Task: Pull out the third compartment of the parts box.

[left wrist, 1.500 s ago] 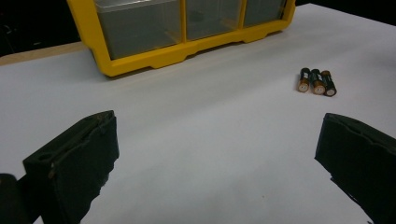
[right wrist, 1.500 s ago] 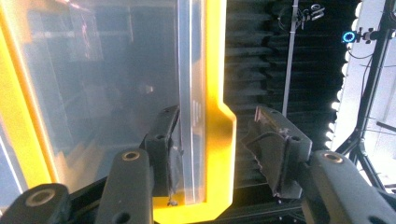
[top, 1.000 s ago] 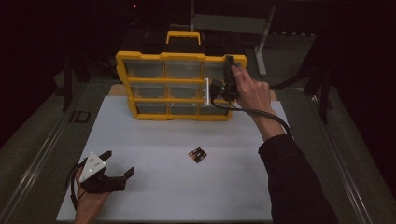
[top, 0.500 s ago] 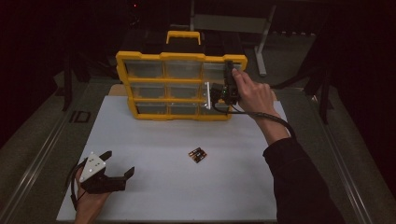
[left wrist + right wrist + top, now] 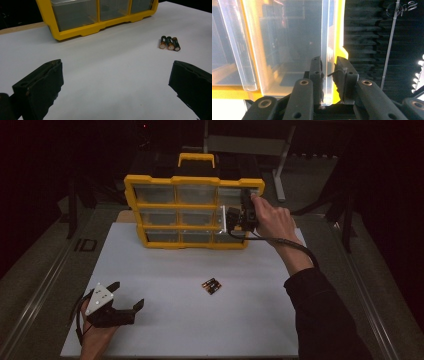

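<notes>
Dark room, white bench (image 5: 165,265) under the high camera. Yellow organizer (image 5: 192,212) stands upright at the bench's far edge, handle on top, nine clear drawers in a 3x3 grid.

Diff vs a second ago: right hand (image 5: 270,217) and right tool (image 5: 240,215) have barely shifted, same spot at the organizer's right column, level with the middle row. Left tool (image 5: 127,297), batteries and organizer unchanged.

Right tool: in the right gripper view the jaws are pinched on the edge of a clear drawer (image 5: 327,50) (thin plastic wall sits between the two pads, yellow frame just beside it). Cable trails back along the forearm.

Left tool: rests on the bench near the front left corner, jaws spread wide, nothing between them.

Count: three batteries (image 5: 211,286) lying side by side, touching, mid-bench, well apart from both tools; the left gripper view shows them as well (image 5: 170,43). Two tools, one organizer.
</notes>
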`<state>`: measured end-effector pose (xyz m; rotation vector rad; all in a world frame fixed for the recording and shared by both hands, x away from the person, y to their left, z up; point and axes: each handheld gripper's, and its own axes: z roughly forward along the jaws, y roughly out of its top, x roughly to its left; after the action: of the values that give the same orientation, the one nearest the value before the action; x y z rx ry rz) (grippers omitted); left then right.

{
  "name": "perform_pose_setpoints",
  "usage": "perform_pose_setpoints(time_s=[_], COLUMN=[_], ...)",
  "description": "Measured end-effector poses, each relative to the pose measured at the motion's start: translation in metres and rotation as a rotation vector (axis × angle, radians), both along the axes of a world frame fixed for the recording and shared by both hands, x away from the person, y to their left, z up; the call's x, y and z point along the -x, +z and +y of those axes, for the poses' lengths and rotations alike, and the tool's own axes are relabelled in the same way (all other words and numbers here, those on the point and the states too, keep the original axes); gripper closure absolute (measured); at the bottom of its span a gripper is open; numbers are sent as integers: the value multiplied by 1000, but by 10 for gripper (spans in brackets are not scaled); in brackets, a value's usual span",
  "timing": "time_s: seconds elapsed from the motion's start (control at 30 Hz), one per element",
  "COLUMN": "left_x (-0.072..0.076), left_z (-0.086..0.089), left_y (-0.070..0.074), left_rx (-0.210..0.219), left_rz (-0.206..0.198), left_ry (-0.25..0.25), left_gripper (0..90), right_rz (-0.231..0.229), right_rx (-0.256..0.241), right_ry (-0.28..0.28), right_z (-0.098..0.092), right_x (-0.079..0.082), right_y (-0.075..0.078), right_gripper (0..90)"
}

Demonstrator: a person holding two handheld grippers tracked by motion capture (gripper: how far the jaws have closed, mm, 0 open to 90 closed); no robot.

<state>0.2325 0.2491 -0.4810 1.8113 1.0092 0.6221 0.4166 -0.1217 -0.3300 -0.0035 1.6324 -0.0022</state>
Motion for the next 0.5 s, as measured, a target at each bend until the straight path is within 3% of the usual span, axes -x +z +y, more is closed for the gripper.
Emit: perform_pose_setpoints(time_s=[0.5], left_x=[0], left_z=[0], left_y=[0], left_rx=[-1], left_rz=[-1], left_ry=[1], left_gripper=[0], right_rz=[10], right_rx=[19], right_ry=[-12], right_z=[2], right_x=[0], right_y=[0], right_gripper=[787])
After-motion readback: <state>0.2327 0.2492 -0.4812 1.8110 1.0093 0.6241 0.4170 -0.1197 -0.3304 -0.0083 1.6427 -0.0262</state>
